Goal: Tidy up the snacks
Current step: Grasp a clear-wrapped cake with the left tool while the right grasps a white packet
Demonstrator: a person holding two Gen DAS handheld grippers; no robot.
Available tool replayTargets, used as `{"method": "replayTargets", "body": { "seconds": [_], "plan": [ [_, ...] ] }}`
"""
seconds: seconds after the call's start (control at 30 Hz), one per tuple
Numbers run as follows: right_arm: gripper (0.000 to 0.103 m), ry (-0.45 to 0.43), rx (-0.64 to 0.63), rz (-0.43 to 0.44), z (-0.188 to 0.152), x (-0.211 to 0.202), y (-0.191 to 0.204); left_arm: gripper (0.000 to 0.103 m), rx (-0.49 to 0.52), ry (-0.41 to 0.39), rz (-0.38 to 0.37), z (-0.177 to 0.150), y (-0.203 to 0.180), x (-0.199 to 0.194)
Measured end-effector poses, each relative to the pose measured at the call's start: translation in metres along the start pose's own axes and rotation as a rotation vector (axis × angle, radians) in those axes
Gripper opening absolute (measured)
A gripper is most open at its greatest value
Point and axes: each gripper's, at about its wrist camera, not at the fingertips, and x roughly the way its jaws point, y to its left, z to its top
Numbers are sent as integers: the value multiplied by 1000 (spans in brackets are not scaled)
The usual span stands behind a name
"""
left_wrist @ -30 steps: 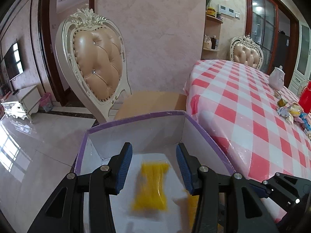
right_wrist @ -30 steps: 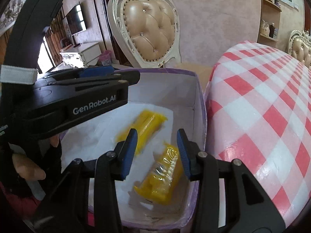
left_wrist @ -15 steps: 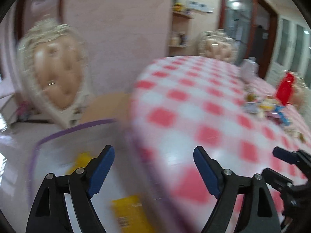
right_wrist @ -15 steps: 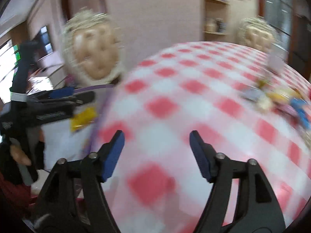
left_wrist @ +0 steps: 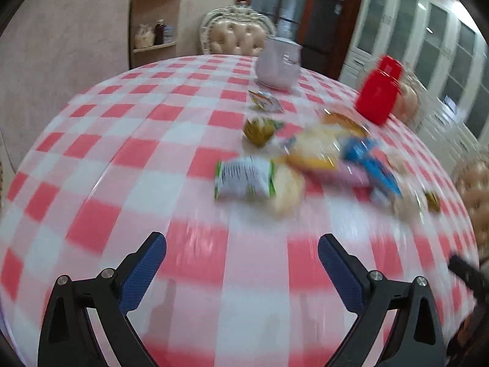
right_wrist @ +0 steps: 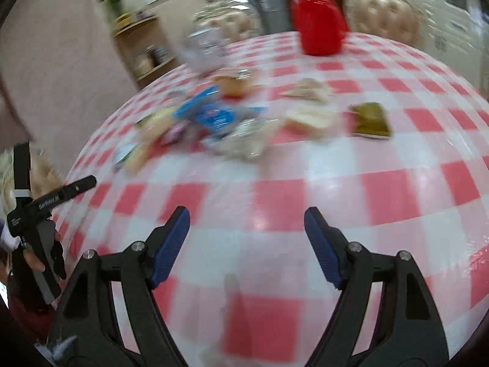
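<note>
Several wrapped snacks lie in a loose pile on the red-and-white checked table. In the left wrist view I see a white-and-green packet, a blue packet, a yellow bread packet and a small olive candy. My left gripper is open and empty, short of the pile. In the right wrist view the blue packet and an olive-green packet lie ahead. My right gripper is open and empty above bare cloth. The frames are motion-blurred.
A red lidded jug and a pale teapot stand behind the pile. The jug also shows in the right wrist view. Padded chairs ring the table. The left gripper's body shows at the right wrist view's left edge.
Both grippers have swung right, away from the purple-rimmed box with yellow packets, to face the snack pile on the table. Both jaws have opened wider.
</note>
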Motion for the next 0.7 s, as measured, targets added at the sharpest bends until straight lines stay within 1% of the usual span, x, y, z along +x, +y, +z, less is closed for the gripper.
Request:
{"method": "replayTargets", "body": {
  "seconds": [0.07, 0.13, 0.17, 0.23, 0.3, 0.4, 0.43, 0.47, 0.53, 0.6, 0.63, 0.67, 0.7],
  "plan": [
    [80, 13, 73, -4, 6, 8, -23, 101, -55, -5, 0, 16, 4, 15],
    [80, 36, 116, 8, 11, 13, -34, 101, -120, -10, -2, 29, 10, 30],
    [80, 32, 114, 11, 15, 16, -34, 101, -154, -14, -11, 34, 13, 35],
    [80, 32, 70, -16, 26, 26, -25, 101, -220, -19, -45, 40, 19, 45],
    [80, 34, 50, -12, 36, 37, -16, 100, -257, -39, -74, 42, 23, 46],
    [80, 67, 56, -23, 54, 71, -3, 101, -244, -73, -88, 42, 24, 43],
    [80, 75, 44, -41, 58, 81, 3, 101, -237, -85, -90, 41, 25, 40],
    [79, 85, 24, -81, 62, 93, 10, 101, -233, -89, -92, 41, 25, 39],
    [79, 103, 3, -131, 66, 107, 18, 101, -218, -89, -96, 43, 25, 38],
    [68, 89, -31, -146, 67, 110, 24, 100, -197, -74, -110, 44, 24, 39],
    [49, 93, -44, -158, 65, 111, 26, 100, -189, -60, -127, 44, 22, 40],
    [40, 80, -55, -174, 64, 108, 26, 100, -186, -53, -142, 43, 20, 40],
    [36, 74, -56, -171, 64, 106, 25, 100, -172, -44, -160, 42, 16, 38]
  ]
}}
